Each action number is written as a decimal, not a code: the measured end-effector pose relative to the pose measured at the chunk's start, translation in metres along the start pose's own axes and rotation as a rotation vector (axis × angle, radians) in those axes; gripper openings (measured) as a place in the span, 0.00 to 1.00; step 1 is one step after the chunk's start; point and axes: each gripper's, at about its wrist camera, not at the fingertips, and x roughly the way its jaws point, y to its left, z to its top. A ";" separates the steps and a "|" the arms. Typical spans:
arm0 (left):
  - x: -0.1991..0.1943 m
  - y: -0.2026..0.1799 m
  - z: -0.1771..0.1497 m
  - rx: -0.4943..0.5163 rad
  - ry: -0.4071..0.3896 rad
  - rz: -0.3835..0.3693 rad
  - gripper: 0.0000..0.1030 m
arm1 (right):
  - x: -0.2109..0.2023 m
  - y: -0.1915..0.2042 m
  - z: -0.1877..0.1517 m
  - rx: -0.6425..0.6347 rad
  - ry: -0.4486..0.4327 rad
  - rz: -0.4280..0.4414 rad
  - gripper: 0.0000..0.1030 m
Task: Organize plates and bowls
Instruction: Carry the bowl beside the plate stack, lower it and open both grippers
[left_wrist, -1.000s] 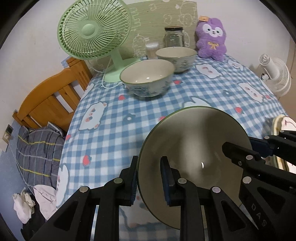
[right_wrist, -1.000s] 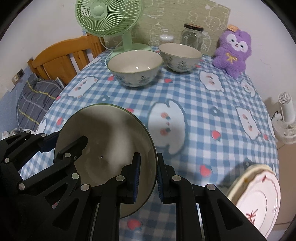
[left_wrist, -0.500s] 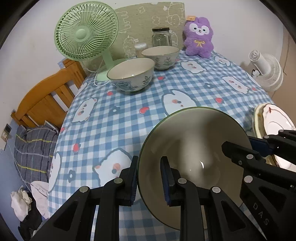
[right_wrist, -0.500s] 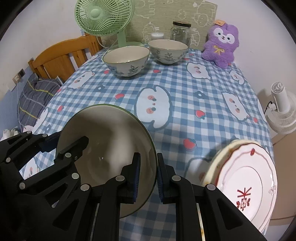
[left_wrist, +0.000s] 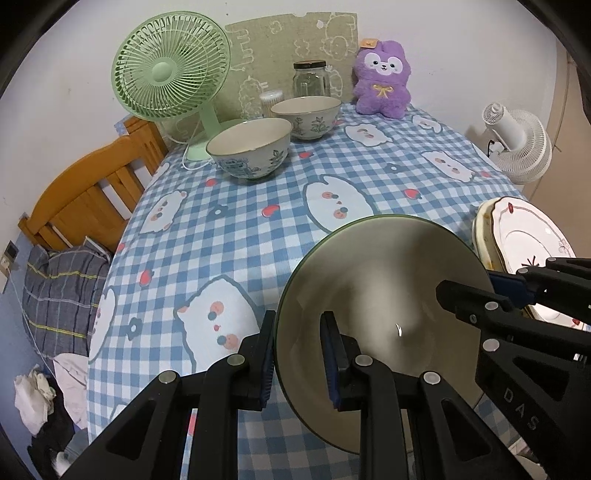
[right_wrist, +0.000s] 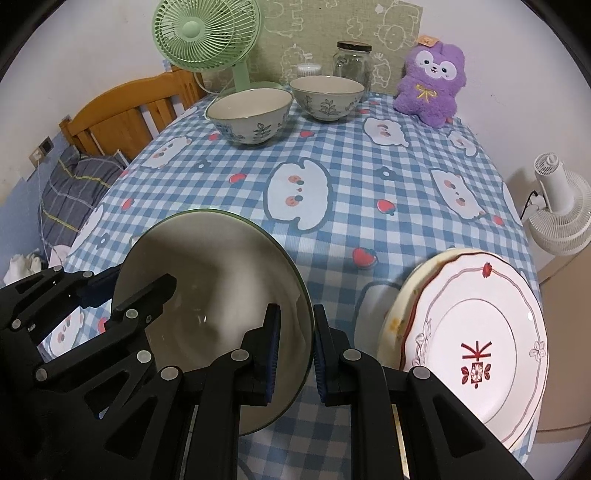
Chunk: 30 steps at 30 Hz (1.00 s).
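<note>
Both grippers hold one large green-rimmed beige bowl (left_wrist: 384, 295) above the near part of the table; it also shows in the right wrist view (right_wrist: 214, 280). My left gripper (left_wrist: 297, 354) is shut on its left rim. My right gripper (right_wrist: 295, 350) is shut on its right rim. A stack of white plates with red pattern (right_wrist: 476, 332) lies at the near right table edge, also in the left wrist view (left_wrist: 524, 243). Two patterned bowls (left_wrist: 251, 151) (left_wrist: 306, 116) stand at the far side.
A blue checked tablecloth (right_wrist: 369, 177) covers the table. At the back stand a green fan (left_wrist: 173, 70), a glass jar (left_wrist: 310, 79) and a purple plush (left_wrist: 382, 79). A wooden bed frame (left_wrist: 92, 195) is to the left, a white fan (right_wrist: 561, 206) to the right.
Both grippers have drawn back toward the near edge with the bowl held. The far bowls look farther away and the plate stack has come into fuller view.
</note>
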 end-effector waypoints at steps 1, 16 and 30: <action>0.001 -0.001 -0.001 0.002 0.003 -0.002 0.20 | 0.000 -0.001 -0.001 0.002 0.002 0.002 0.19; 0.012 0.003 0.003 -0.020 0.001 -0.056 0.32 | 0.009 -0.003 0.005 0.029 -0.025 0.011 0.26; 0.006 0.025 0.008 -0.113 -0.029 -0.049 0.77 | -0.013 -0.021 0.002 0.062 -0.147 -0.072 0.67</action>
